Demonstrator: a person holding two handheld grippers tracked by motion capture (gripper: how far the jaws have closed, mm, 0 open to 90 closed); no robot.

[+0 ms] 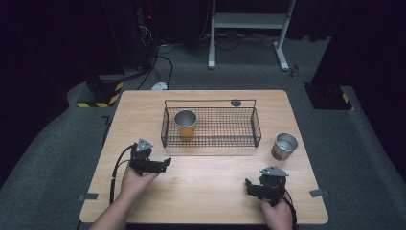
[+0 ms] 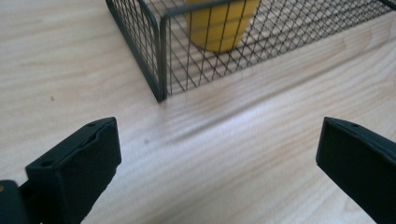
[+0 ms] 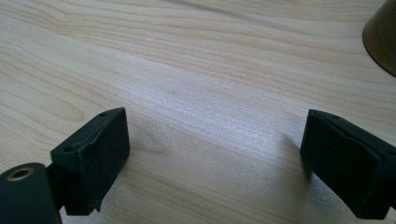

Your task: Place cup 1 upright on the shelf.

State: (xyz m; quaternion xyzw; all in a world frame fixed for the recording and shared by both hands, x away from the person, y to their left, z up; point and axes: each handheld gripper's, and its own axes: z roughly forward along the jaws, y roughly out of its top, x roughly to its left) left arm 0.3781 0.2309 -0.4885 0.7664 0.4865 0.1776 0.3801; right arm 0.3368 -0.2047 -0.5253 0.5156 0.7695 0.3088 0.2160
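A black wire basket [image 1: 210, 145] stands in the middle of the wooden table [image 1: 210, 182]. An orange-yellow cup [image 1: 185, 125] stands upright in its left end. A brown cup with a steel inside [image 1: 284, 146] stands on the table just right of the basket. My left gripper [image 1: 162, 164] rests near the basket's front left corner, open and empty. In the left gripper view, the left gripper [image 2: 218, 140] faces the basket corner [image 2: 161, 56] and the yellow cup [image 2: 219, 23]. My right gripper [image 1: 253, 187] sits open near the front right; the right gripper [image 3: 215, 135] spans bare wood, with the brown cup [image 3: 380, 37] at the upper right.
A small dark disc [image 1: 235, 102] lies on the table behind the basket. Tape tabs [image 1: 88, 196] mark the table's front corners. Beyond the table are a white stand [image 1: 249, 21], cables and a black-and-yellow striped base [image 1: 103, 95] on grey carpet.
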